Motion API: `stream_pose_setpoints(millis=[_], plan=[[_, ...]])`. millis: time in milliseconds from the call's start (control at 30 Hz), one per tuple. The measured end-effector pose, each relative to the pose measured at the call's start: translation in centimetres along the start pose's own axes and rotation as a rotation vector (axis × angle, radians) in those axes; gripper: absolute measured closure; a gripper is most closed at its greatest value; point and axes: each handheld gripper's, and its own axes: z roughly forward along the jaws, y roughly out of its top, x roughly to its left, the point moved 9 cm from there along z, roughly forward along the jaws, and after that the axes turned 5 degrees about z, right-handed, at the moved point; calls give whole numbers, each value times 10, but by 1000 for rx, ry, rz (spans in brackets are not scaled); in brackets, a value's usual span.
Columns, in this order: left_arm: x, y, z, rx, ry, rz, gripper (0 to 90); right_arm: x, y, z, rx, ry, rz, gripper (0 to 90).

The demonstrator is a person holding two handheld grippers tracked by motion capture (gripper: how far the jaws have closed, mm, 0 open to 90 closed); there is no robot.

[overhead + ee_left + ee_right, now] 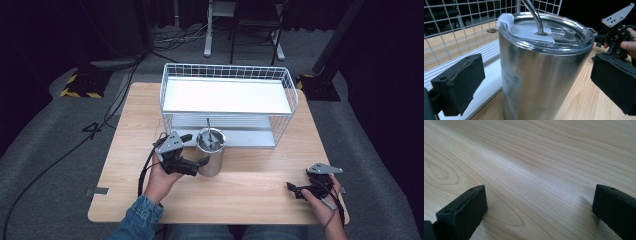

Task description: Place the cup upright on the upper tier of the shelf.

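A stainless steel tumbler with a clear lid and a bent metal straw stands upright on the wooden table, just in front of a white wire rack. My left gripper is open, one jaw on each side of the tumbler. In the left gripper view the tumbler sits between the left gripper jaws, with a gap at each pad. My right gripper is open and low over bare wood near the front right corner. In the right gripper view, nothing lies between the right gripper jaws.
The two-level rack has a flat white top shelf, and its lower shelf lies close behind the tumbler. The table's front edge is near both hands. Grey floor with cables and a chair base lie beyond the table.
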Motion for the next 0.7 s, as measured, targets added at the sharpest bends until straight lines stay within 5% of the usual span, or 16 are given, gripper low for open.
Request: stream_pose_setpoints(millis=[267, 700], plan=[[-2, -2, 16, 8, -10, 10, 0, 0, 0, 0, 0, 0, 0, 0], [-5, -11, 40, 44, 41, 14, 0, 0, 0, 0, 0, 1, -1, 0]])
